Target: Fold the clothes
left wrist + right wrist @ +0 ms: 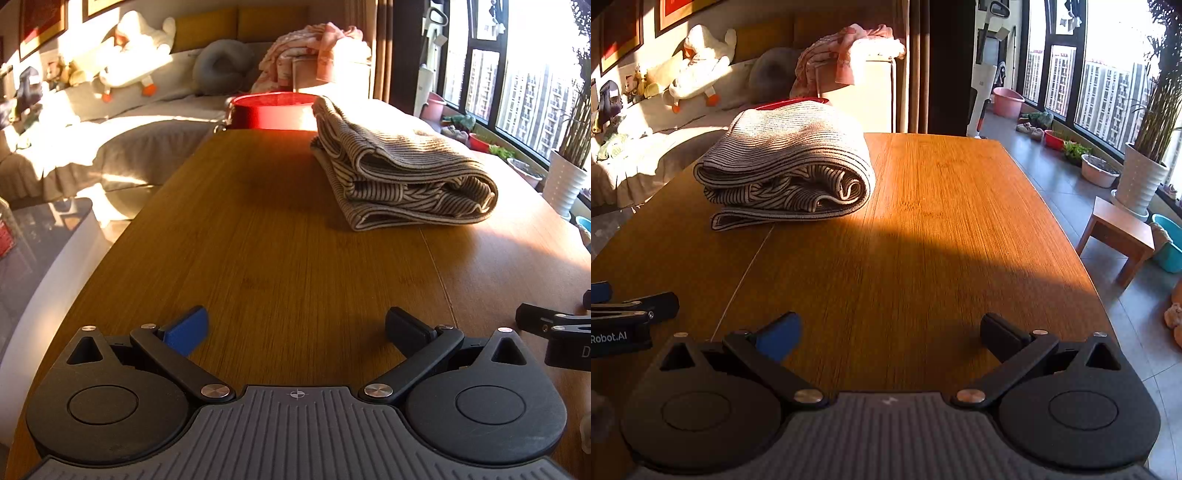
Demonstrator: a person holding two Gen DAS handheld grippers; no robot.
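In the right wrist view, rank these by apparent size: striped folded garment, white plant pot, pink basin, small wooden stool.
1. striped folded garment
2. small wooden stool
3. white plant pot, close to the stool, so unsure
4. pink basin, though it sits farthest away

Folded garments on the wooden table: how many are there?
1. The striped folded garment lies on the table, far left in the right wrist view, before a red tub. Nothing else lies folded there.

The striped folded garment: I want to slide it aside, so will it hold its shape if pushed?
The striped folded garment looks soft and floppy; its loosely stacked layers would probably shift or unfold. On the smooth wooden table it likely slides easily.
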